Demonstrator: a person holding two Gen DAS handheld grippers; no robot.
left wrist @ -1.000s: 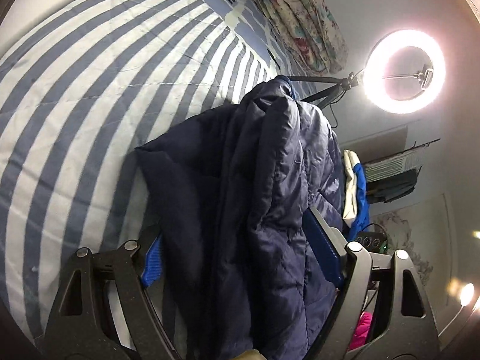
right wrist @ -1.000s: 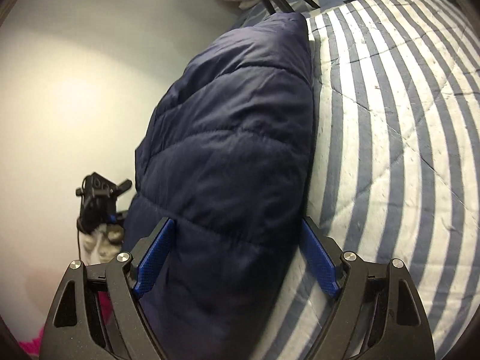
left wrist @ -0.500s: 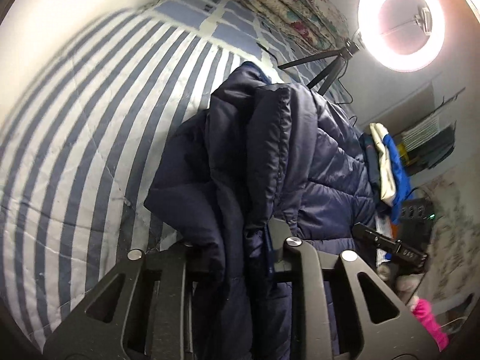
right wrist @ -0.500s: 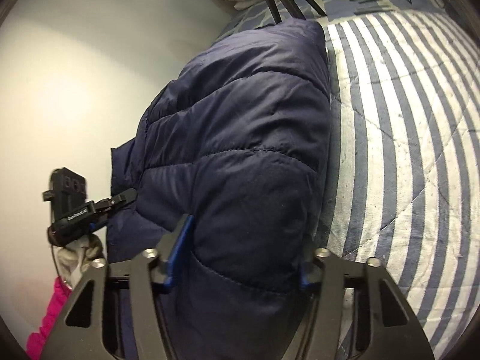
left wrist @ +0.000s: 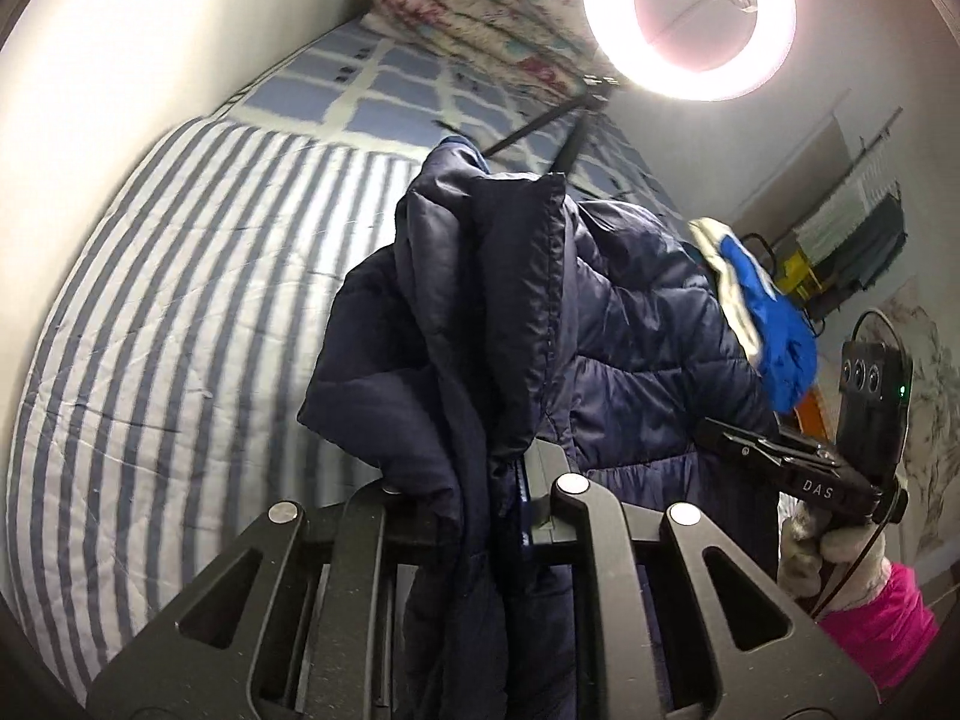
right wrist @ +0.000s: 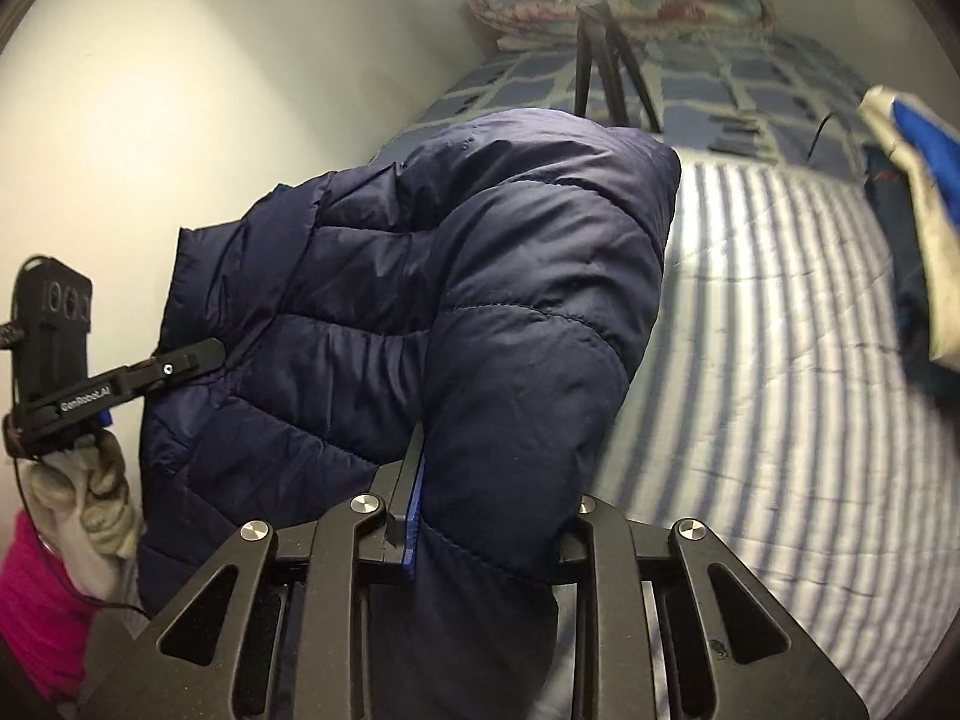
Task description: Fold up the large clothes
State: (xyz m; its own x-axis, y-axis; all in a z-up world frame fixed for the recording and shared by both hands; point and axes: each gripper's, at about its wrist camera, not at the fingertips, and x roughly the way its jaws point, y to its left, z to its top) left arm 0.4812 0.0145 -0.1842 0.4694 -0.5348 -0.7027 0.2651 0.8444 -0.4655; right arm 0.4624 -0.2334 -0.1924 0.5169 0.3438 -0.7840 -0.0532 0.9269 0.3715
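Puffy, quilted navy jacket (left wrist: 606, 330) with a slick sheen, lifted above striped bedspread (left wrist: 180, 312). Left hand-held gripper (left wrist: 480, 483) clenched on a limp folded edge; right hand-held gripper (right wrist: 498, 516) clamping a rounded padded bulge.

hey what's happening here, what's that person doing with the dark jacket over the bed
A person holds a claw in each hand, and both are shut on a navy puffer jacket. The left claw pinches a bunched edge, and the right claw clamps a thick padded section. The jacket hangs lifted above the striped bedspread, not laid flat, so no neat fold shows yet. A lit ring light stands behind.
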